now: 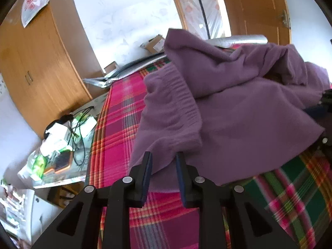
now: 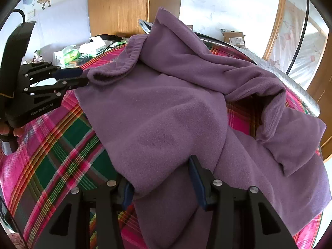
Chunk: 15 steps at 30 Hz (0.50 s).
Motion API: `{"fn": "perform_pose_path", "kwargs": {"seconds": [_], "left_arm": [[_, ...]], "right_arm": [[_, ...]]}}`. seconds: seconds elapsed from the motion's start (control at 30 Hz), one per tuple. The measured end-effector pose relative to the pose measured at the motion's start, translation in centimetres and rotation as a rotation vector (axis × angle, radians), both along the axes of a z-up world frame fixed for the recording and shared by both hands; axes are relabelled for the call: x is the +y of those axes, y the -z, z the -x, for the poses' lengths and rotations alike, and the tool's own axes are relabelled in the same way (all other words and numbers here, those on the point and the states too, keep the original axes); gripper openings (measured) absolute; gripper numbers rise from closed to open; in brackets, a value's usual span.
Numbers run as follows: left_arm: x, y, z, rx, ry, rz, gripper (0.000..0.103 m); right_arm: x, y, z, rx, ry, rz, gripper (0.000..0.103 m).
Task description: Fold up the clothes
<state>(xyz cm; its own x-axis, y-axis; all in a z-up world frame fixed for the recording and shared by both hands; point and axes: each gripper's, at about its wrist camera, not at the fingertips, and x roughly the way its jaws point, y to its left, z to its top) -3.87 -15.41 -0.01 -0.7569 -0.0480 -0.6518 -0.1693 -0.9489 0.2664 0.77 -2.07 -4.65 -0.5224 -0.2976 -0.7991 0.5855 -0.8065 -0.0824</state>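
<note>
Plaid bedspread (image 1: 116, 124) under purple fleece garment (image 2: 157, 112), left tongs (image 1: 164, 155) narrow, unclamped; right tongs (image 2: 159, 178) gripping its fold

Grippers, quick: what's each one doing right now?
Left gripper: fingers open, purple garment edge between them, not pinched.
Right gripper: fingers wide, around a garment fold; grip cannot be told.

The fleece garment (image 2: 166, 112) is a plain dusty purple all over, its ribbed band (image 1: 178, 103) the same shade. Under it the bedcover (image 1: 118, 120) is plaid: hot pink squares and dark green ones, crossed by orange, yellow and grey lines. Both grippers are black with dark blue pads (image 1: 147, 172). The wardrobe (image 1: 37, 58) is honey-coloured wood, the wall (image 1: 128, 14) white
</note>
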Motion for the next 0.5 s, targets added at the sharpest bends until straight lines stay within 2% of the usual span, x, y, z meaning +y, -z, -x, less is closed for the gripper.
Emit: {"fn": "perform_pose_path", "kwargs": {"seconds": [0.2, 0.33, 0.5], "left_arm": [[0.7, 0.2, 0.1, 0.009, 0.041, 0.042, 0.025], [1.4, 0.7, 0.0, -0.03, 0.105, 0.052, 0.029], [2.2, 1.4, 0.1, -0.047, 0.098, 0.121, 0.029]], "right_arm": [[0.1, 0.0, 0.0, 0.0, -0.001, 0.005, 0.048], [0.3, -0.1, 0.0, -0.005, -0.003, 0.016, 0.048], [0.3, -0.1, 0.1, -0.008, -0.004, 0.026, 0.048]]}}
